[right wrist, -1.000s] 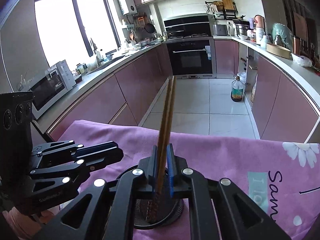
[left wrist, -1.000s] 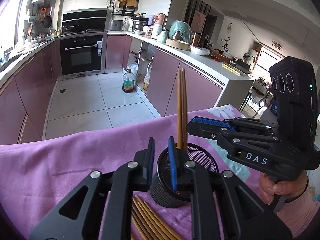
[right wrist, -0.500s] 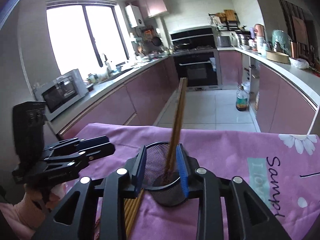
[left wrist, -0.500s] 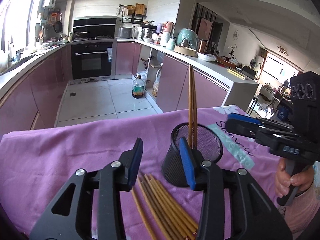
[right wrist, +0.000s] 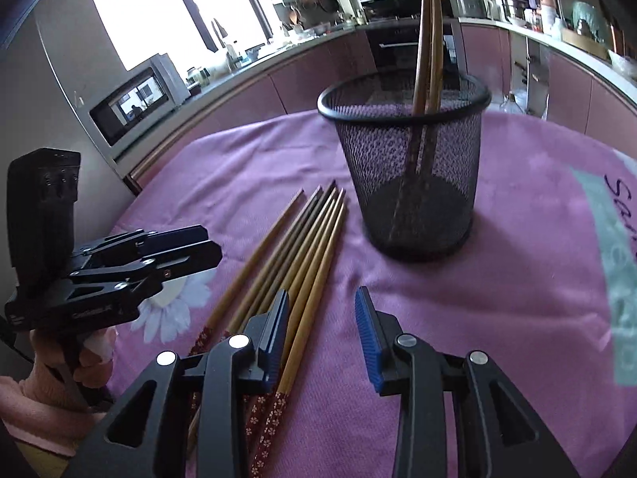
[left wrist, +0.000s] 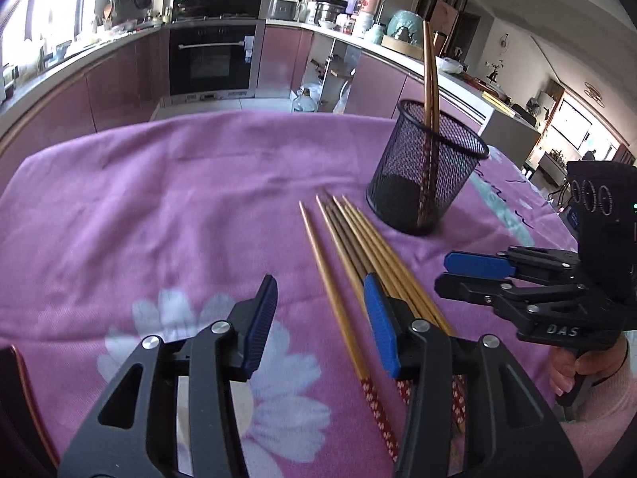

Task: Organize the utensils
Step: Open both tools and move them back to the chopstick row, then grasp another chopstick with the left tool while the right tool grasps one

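Both the left gripper [left wrist: 320, 318] and right gripper [right wrist: 321, 330] have jaws spread, holding nothing; loose chopsticks [left wrist: 350, 239] lie beneath them, the mesh cup [right wrist: 410, 167] with two chopsticks [right wrist: 428, 40] stands ahead

We see wooden chopsticks [left wrist: 350, 239] with a smooth sheen between our fingers, a matt black wire-mesh cup [left wrist: 426, 175] beyond, and soft woven tablecloth [left wrist: 159, 207] beneath.
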Demonstrator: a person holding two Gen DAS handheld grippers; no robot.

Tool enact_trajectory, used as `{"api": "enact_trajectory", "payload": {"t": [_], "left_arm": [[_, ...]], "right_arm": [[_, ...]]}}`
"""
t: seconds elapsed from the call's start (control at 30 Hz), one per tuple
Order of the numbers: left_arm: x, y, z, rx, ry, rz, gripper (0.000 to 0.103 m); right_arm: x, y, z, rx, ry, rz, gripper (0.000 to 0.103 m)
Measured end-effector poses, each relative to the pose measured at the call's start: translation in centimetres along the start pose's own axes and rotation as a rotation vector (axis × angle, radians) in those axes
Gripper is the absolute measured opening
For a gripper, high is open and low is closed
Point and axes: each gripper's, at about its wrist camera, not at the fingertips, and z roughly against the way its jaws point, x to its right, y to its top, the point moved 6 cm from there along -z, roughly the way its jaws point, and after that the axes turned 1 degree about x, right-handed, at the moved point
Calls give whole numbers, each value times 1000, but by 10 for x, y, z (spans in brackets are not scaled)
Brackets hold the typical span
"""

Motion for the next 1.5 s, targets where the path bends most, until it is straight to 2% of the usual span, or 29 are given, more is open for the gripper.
{"api": "enact_trajectory", "payload": {"t": [0.1,0.3,0.57,0.9,1.0,1.1,1.17,1.23,1.5], "left_arm": [[6,-2,-7,-20,-10,9,44],[14,-7,-13,-41,1,-11,41],[16,-8,-24,-70,42,-47,32],[21,0,-38,-81,83,-89,32],[23,2,-42,-79,101,-103,32],[23,4,-44,-75,116,-101,26],[21,5,-45,-74,116,-88,17],[19,5,-45,-74,110,-71,13],[16,2,-43,-73,109,-42,10]], "right_arm": [[-4,-2,-4,-10,-10,5,30],[-11,-6,-9,-10,-83,40,26],[-14,-6,-14,-10,-125,64,24],[-19,-1,-26,-26,-189,102,18],[-18,3,-30,-22,-186,99,17],[-15,5,-31,-19,-177,82,13],[-12,6,-30,-18,-161,60,9],[-9,6,-30,-17,-149,43,7],[-9,5,-29,-31,-148,42,6]]}}
